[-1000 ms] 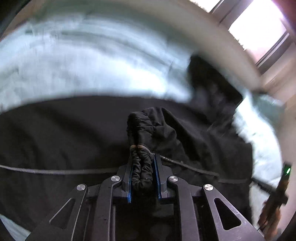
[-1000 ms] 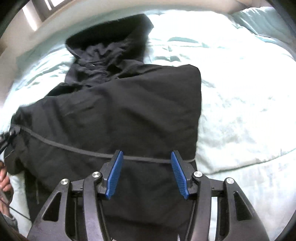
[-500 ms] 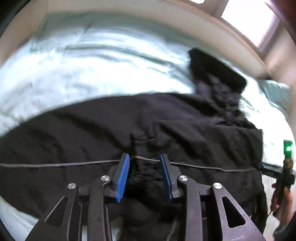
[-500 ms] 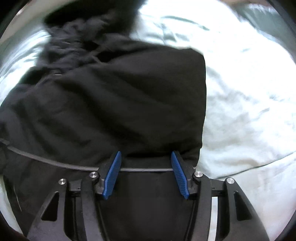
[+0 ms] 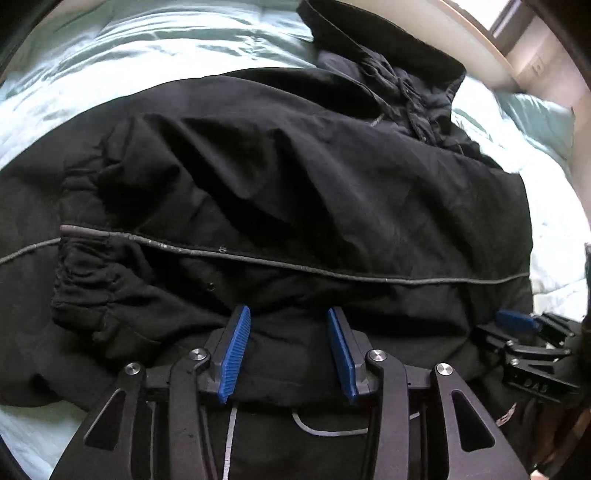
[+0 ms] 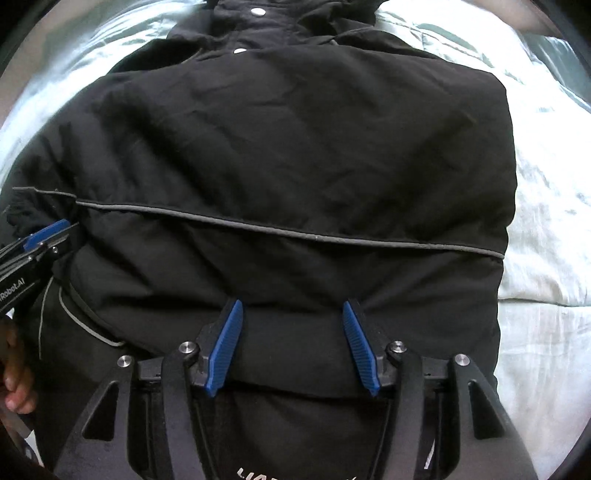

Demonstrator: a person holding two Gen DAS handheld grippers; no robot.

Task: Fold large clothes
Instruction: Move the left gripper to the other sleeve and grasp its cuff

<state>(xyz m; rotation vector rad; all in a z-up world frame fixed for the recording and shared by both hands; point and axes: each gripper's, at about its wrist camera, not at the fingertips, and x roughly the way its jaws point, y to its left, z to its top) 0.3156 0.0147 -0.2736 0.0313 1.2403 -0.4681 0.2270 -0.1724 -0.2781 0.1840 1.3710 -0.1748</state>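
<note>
A large black jacket with a thin grey piping line lies spread on a pale green bed; it also fills the right wrist view. Its sleeve, with a gathered cuff, is folded across the body. The hood lies at the far end. My left gripper is open and empty, low over the jacket's lower part. My right gripper is open and empty over the jacket's lower part; it also shows at the right edge of the left wrist view. The left gripper's blue fingertips show at the left edge.
The pale green bedsheet surrounds the jacket, wrinkled on the right. A pillow lies near the hood. A window and wall run beyond the bed. A hand holds the left gripper.
My left gripper let go of the sleeve cuff, opened and drew back; the sleeve now lies folded on the jacket body. Both grippers moved in low over the lower part.
</note>
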